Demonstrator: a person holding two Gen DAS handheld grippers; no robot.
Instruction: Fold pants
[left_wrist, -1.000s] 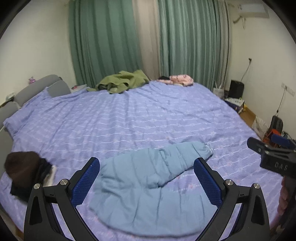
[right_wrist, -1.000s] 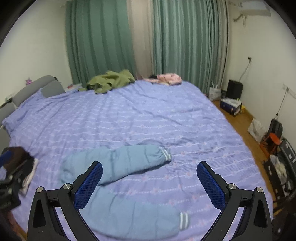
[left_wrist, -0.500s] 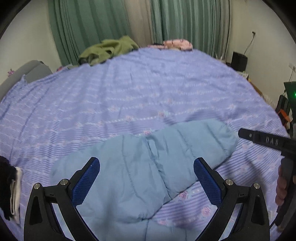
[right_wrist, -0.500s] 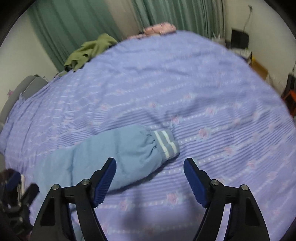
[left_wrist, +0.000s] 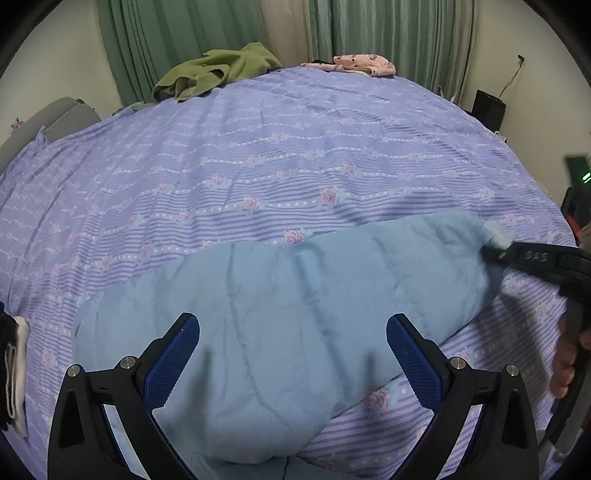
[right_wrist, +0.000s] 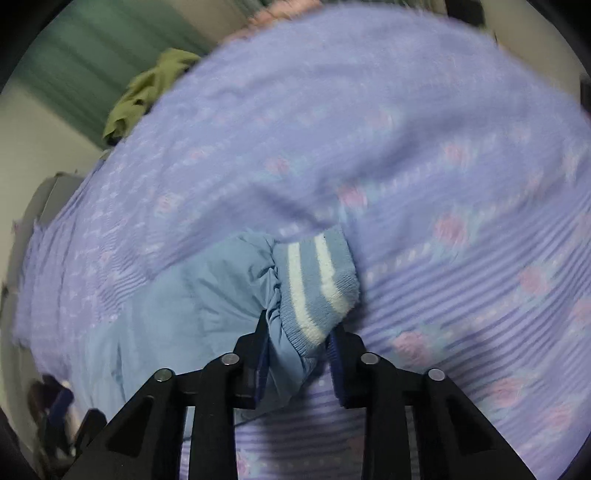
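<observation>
On bedspread (left_wrist: 295, 155), right hand-held gripper (right_wrist: 299, 343) pinching pants cuff (right_wrist: 317, 284)

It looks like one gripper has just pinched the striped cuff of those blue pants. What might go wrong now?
The right gripper pinches only the edge of the striped cuff, so it might slip out when lifted. It may also catch the bedsheet underneath. The left gripper hangs open above the pants, so they could drag instead of folding.
</observation>
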